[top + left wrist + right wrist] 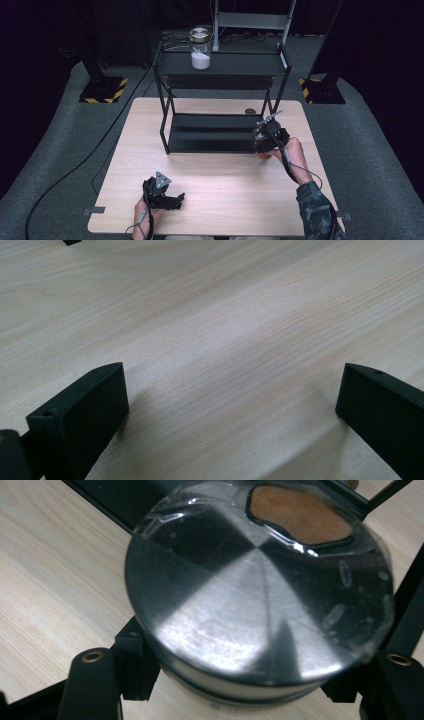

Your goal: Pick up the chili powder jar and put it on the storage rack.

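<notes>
The right gripper view shows a jar [257, 600] with a shiny metal lid and brown stuff inside, squeezed between the jaws. In the high view the right gripper [268, 136] is at middle right, by the black rack [220, 132]. Two jars: another jar [200, 48] with white powder sits on top, upper middle. The left gripper [230, 410] has jaws wide apart over the bare surface [225, 315].

Lighting's pretty uneven: the table [210, 195] is lit bright from overhead while everything around it drops into near-black. In the right gripper view the jar lid [255, 600] throws fan-shaped glare streaks and sits so close it's soft. The left gripper view has blurry jaws casting soft shadows on the wood.
</notes>
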`<state>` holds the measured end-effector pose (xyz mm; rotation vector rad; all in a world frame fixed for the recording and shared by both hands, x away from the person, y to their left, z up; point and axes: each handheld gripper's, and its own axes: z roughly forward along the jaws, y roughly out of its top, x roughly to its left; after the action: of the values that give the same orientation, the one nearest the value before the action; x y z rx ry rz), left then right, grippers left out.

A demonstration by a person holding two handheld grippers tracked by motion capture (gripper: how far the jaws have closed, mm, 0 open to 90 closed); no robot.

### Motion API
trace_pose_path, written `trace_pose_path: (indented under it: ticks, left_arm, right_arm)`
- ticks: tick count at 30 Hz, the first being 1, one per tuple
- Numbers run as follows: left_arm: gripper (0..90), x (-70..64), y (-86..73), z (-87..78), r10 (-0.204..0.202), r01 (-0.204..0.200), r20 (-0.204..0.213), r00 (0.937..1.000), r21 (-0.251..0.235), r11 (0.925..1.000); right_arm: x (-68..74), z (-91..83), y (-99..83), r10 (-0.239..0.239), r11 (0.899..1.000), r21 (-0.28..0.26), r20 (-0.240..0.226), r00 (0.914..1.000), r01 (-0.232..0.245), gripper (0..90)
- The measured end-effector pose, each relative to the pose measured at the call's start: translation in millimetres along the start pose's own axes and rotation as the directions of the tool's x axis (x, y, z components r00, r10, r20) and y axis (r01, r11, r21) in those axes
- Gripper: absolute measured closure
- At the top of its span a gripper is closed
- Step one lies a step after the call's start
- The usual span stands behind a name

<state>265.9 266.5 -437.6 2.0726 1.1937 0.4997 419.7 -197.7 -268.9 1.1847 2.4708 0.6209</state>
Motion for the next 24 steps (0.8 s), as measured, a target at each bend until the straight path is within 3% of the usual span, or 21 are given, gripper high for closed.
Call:
trace_pose_path:
  ticks: [24]
  left_arm:
    - [0.0, 0.0, 0.0, 0.0, 0.0, 0.0, 0.0, 1.0, 0.0, 1.0]
  right_arm:
    - [-2.8, -21.8, 34.7, -0.036, 0.999, 0.025, 0.013, 0.9993, 0.035, 30.6]
